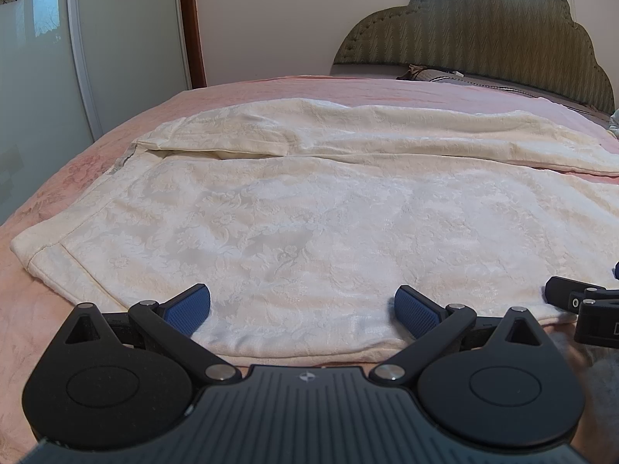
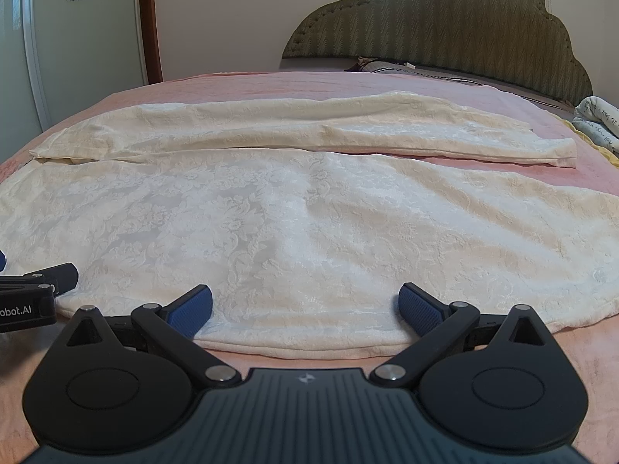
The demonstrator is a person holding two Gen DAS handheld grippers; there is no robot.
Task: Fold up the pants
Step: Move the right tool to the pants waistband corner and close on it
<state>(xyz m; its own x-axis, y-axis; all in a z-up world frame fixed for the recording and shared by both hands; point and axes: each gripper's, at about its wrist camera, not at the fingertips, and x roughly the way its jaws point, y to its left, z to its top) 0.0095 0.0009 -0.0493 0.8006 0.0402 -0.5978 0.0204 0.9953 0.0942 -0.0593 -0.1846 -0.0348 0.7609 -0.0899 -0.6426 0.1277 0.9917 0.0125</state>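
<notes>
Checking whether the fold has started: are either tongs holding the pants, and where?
Nothing is held. Both the left tongs and right tongs are open over the near edge of the pants.
</notes>
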